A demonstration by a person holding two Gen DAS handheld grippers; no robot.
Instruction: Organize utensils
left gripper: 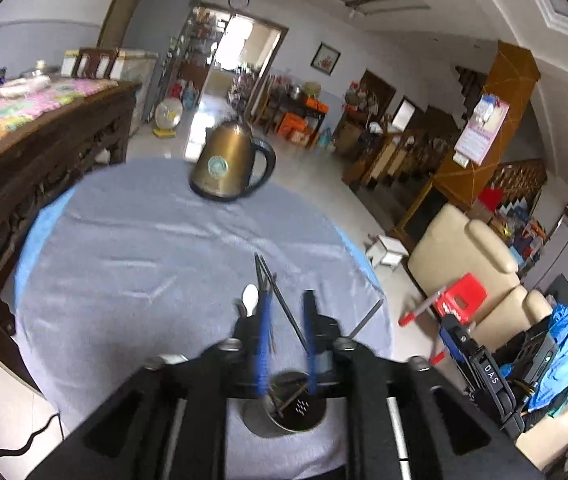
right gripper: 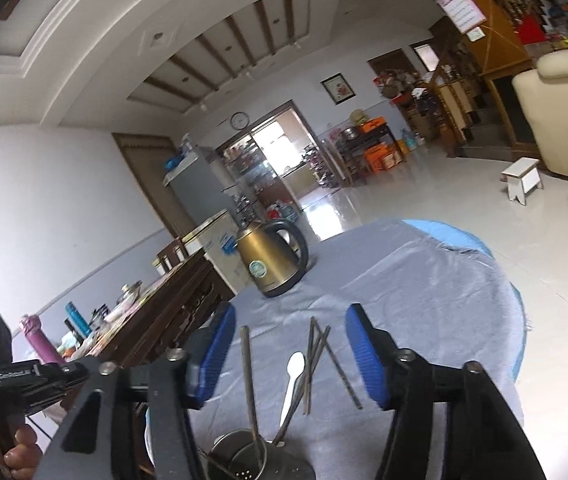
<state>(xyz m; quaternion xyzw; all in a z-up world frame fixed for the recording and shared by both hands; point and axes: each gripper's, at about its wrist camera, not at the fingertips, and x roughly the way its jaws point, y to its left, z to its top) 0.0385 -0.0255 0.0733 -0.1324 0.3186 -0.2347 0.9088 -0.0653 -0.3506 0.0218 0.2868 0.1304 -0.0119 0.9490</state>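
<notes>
Two grippers are in your hands, both tipped with ribbed blue pads on black frames, and both poised over the near edge of the round table. Your left gripper [left gripper: 287, 340] has its jaws apart with nothing between the pads; a thin dark chopstick [left gripper: 284, 300] crosses the gap in the view but does not look pinched. Your right gripper [right gripper: 294, 356] stands wide open, its broad blue pads [right gripper: 216, 354] well apart and empty. Just beneath both sits the utensil holder [left gripper: 288, 412], a round metal cup with a perforated wall (small slots show on the inside), already holding several slim utensils that lean out toward the far side. Among them you can see a white plastic spoon [right gripper: 292, 380] with an oval bowl, a flat grey metal handle [right gripper: 248, 376] to its left, and a loose bundle of dark chopsticks [right gripper: 316, 360] fanned to the right; whether their far ends rest on the cloth I cannot tell. Farther away stands a bronze-coloured metal kettle [left gripper: 225, 166] with a black handle and base and a round sticker on its side. A smooth, faintly shiny grey cloth [left gripper: 143, 240] covers the table, with a light blue rim [right gripper: 444, 232] showing past the frayed edge. Around you lie glossy pale floor tiles, a dark carved wooden sideboard [left gripper: 43, 168] to the left, a cream armchair [left gripper: 464, 248] and a red plastic stool [left gripper: 462, 296] to the right.
</notes>
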